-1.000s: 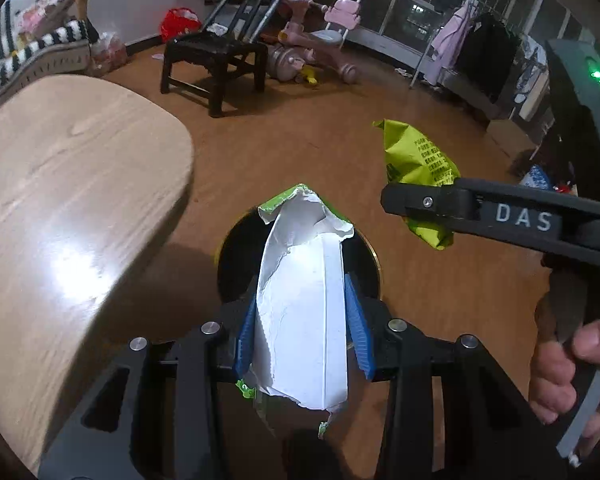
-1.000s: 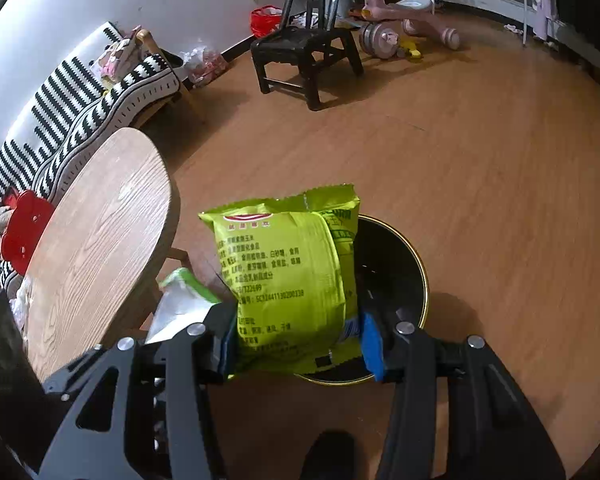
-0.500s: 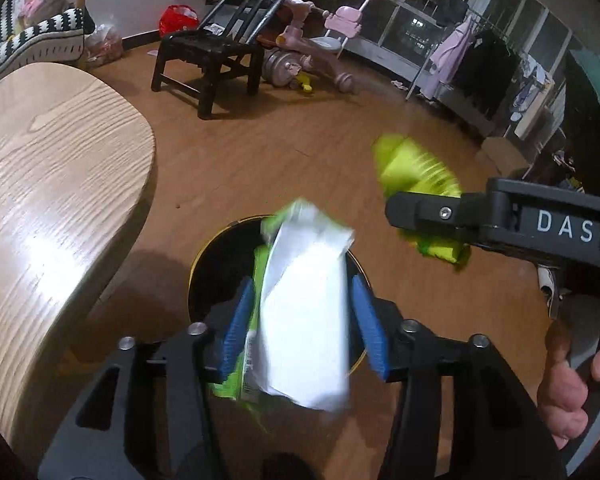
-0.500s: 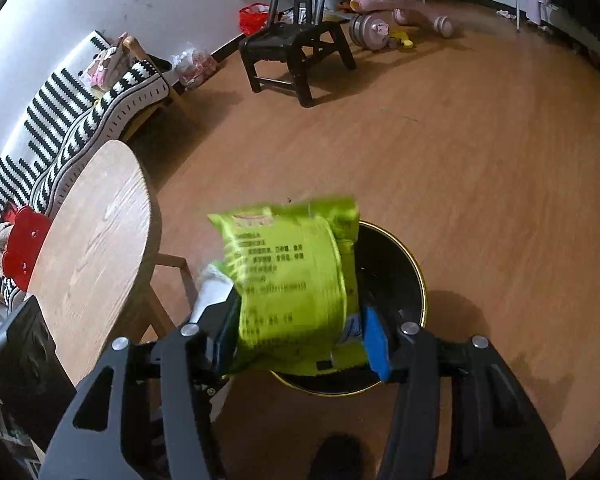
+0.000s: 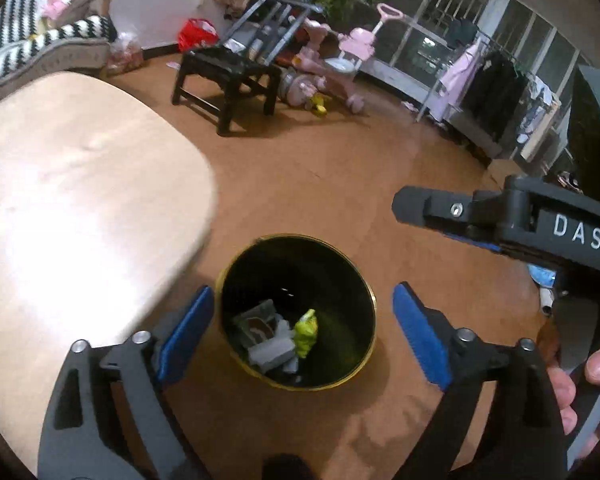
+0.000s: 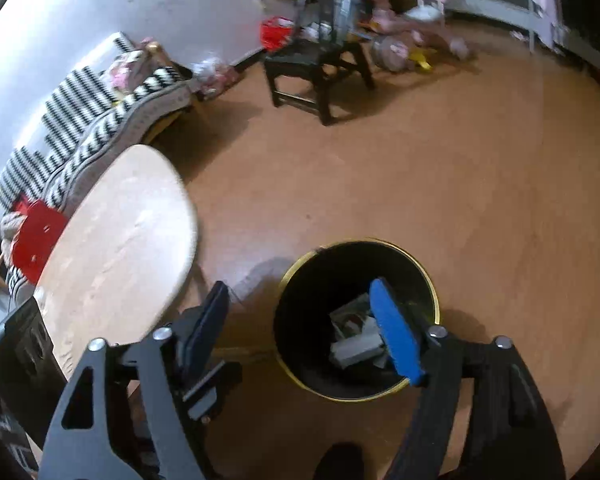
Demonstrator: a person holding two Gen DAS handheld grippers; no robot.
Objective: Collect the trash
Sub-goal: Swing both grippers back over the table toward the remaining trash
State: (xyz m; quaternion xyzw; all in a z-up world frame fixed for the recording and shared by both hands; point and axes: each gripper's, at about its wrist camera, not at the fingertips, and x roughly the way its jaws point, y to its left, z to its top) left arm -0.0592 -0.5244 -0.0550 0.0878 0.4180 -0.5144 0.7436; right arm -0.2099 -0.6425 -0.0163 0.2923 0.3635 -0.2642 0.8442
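I'm hovering both grippers, L (image 5: 300, 320) & R (image 6: 304, 320), over the bin (image 5: 236, 268), jaws just opening, nothing between, so wrappers (image 5: 306, 332) are landing inside.

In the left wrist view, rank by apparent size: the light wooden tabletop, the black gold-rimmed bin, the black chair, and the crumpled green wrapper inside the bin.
1. Light wooden tabletop, though closeness inflates it.
2. Black gold-rimmed bin.
3. Black chair, farther off, so likely bigger than it looks.
4. Crumpled green wrapper.

Trash (image 5: 278, 340) in dim bin (image 5: 352, 280), blurred, indistinct
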